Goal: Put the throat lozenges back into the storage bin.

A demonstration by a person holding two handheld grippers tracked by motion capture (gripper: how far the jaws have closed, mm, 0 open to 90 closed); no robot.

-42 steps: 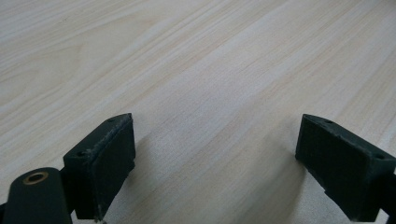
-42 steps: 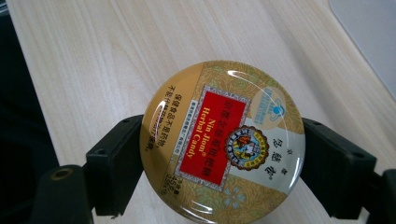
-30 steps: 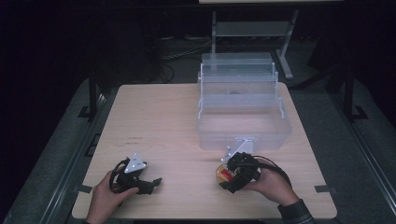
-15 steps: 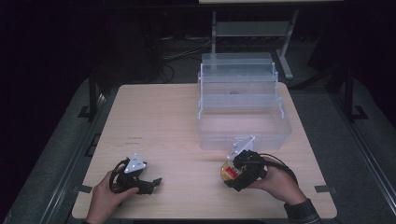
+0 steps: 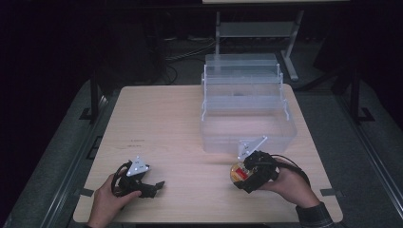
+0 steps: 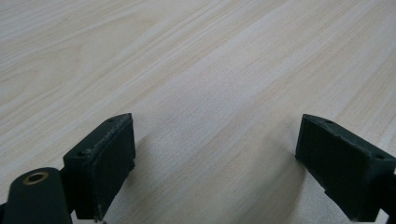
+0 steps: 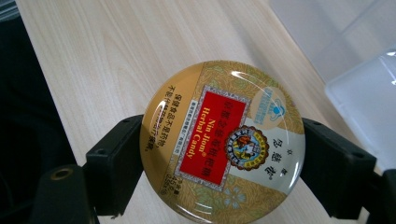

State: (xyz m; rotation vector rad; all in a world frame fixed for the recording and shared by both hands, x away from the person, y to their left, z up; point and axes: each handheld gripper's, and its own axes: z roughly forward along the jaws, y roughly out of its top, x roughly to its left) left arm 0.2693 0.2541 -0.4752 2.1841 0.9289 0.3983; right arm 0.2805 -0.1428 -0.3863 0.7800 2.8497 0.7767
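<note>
Near the table's [image 5: 157, 114] front-left corner, the left gripper [image 5: 156, 186] rests with its jaws spread wide and nothing between them. Toward the front-right, the right gripper [image 5: 236, 175] is clamped on a round herbal candy tin [image 7: 223, 142], held just short of the clear plastic storage box [image 5: 247, 114]. Picking up looks done; putting the tin in the box seems left.
</note>
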